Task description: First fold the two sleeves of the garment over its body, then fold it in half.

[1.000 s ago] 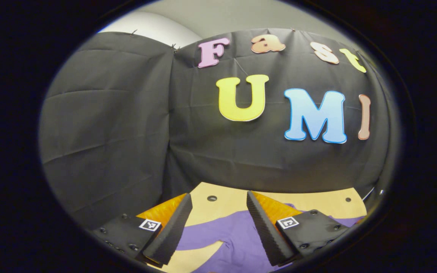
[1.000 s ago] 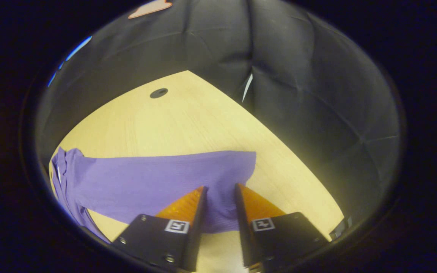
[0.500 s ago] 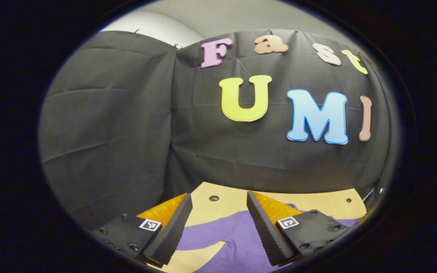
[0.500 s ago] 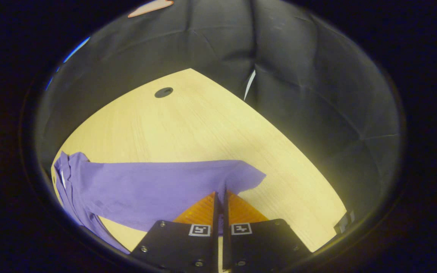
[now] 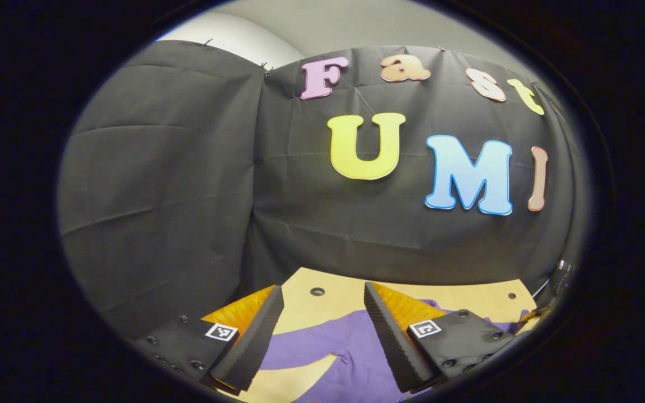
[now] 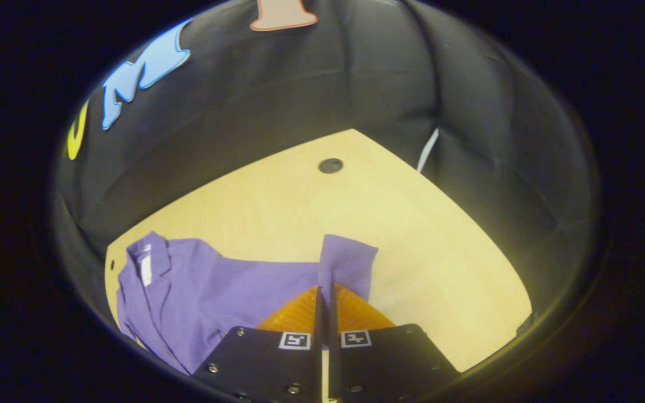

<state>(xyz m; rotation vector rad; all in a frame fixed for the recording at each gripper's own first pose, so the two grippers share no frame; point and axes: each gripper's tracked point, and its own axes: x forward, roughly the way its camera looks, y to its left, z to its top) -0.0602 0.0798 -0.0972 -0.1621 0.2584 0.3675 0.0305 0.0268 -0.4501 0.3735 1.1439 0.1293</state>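
Note:
A purple garment [image 6: 205, 291] lies on the light wooden table [image 6: 277, 207], its collar with a white tag at the left of the right gripper view. My right gripper [image 6: 325, 291] is shut on the sleeve [image 6: 347, 260], whose cuff stands up just past the fingertips. In the left gripper view the left gripper [image 5: 318, 305] hangs open above the table, with purple cloth [image 5: 322, 338] of the garment lying below and between its fingers, apart from them.
Black cloth walls close the table at the back and sides. Small dark holes [image 6: 331, 165] [image 5: 317, 291] sit in the tabletop near its far edge. Bare wood stretches right of the sleeve [image 6: 440, 268].
The right gripper went from open around the sleeve to shut on it, then lifted and swung it toward the garment's body. The left gripper barely moved.

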